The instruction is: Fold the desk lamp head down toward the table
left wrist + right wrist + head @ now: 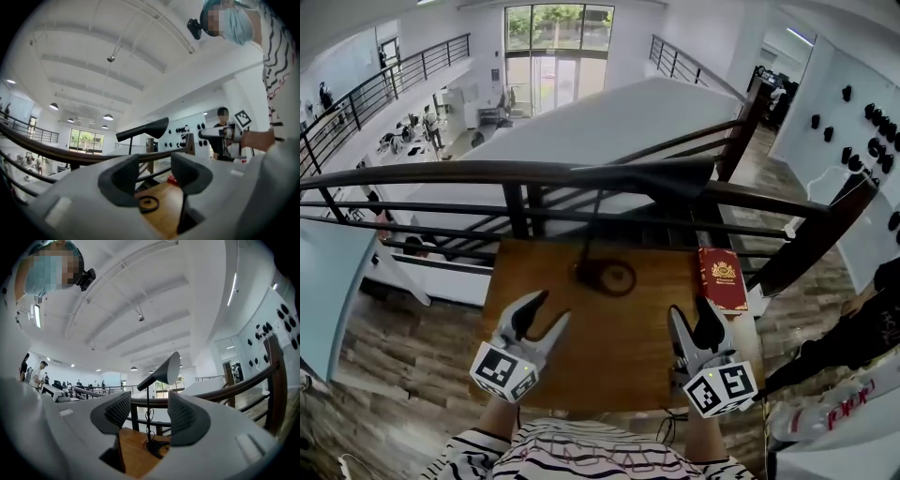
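Head view: desk lamp (607, 277) stands at the far edge of the wooden tabletop (609, 366), by the railing (441, 173). Its black cone head (670, 176) is raised. A red book (722, 278) lies to its right. Left tongs (555, 306) and right tongs (689, 307) hover clear of the lamp.
Left gripper view: tongs moderately spread, empty.
Right gripper view: tongs spread, empty. Lamp stem upright, head angled.

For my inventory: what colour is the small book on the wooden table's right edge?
The book is red with a gold emblem; best in the head view.
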The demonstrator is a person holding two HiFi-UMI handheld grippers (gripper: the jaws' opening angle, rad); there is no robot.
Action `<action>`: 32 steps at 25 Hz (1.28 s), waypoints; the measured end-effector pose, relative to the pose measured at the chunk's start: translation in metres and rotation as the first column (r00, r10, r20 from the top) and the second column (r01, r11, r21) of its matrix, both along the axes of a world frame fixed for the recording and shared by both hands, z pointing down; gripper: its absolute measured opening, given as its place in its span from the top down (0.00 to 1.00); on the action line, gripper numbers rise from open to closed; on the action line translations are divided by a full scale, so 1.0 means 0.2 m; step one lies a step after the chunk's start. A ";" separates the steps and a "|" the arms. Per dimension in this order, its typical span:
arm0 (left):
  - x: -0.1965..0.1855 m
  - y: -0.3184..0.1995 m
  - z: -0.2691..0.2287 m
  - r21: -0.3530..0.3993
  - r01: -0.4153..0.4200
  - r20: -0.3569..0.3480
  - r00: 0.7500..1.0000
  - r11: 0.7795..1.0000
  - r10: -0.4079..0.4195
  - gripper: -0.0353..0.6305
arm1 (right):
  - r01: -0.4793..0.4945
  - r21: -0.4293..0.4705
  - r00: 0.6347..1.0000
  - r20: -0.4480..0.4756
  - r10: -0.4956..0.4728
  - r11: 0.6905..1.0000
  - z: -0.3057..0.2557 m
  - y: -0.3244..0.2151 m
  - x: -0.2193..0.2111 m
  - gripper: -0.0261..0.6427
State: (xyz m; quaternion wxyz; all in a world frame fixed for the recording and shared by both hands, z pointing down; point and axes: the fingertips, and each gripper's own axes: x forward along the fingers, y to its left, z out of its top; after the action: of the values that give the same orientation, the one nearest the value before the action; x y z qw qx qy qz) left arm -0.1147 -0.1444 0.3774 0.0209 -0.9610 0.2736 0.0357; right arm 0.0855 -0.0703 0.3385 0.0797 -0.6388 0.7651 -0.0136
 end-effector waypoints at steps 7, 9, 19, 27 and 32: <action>-0.05 -0.33 -0.02 0.004 -0.054 0.000 0.999 0.999 0.054 0.63 | -0.047 0.032 0.998 -0.037 0.048 0.998 -0.07 -0.31 -0.07 0.61; -0.06 -0.42 -0.02 0.001 -0.072 -0.004 0.997 0.997 0.072 0.63 | -0.064 0.038 0.997 -0.050 0.066 0.997 -0.09 -0.38 -0.09 0.61; 0.14 -0.68 0.10 -0.031 -0.118 0.048 0.992 0.993 0.119 0.62 | -0.074 0.068 0.990 -0.112 0.081 0.995 -0.20 -0.61 0.00 0.61; 0.41 -0.77 0.16 -0.017 -0.026 0.076 0.997 1.000 0.027 0.62 | 0.035 0.118 0.986 -0.167 -0.014 0.992 -0.34 -0.74 0.23 0.61; 0.56 -0.82 0.16 -0.023 0.036 0.085 0.996 0.999 -0.034 0.62 | 0.105 0.159 0.975 -0.210 -0.070 0.982 -0.49 -0.77 0.34 0.61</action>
State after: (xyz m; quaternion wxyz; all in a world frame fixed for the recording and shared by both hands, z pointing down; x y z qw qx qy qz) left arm -0.0034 -0.3075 0.4098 0.0213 -0.9569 0.2896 -0.0088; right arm 0.1536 -0.2237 0.2406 0.0544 -0.5932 0.7951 0.1134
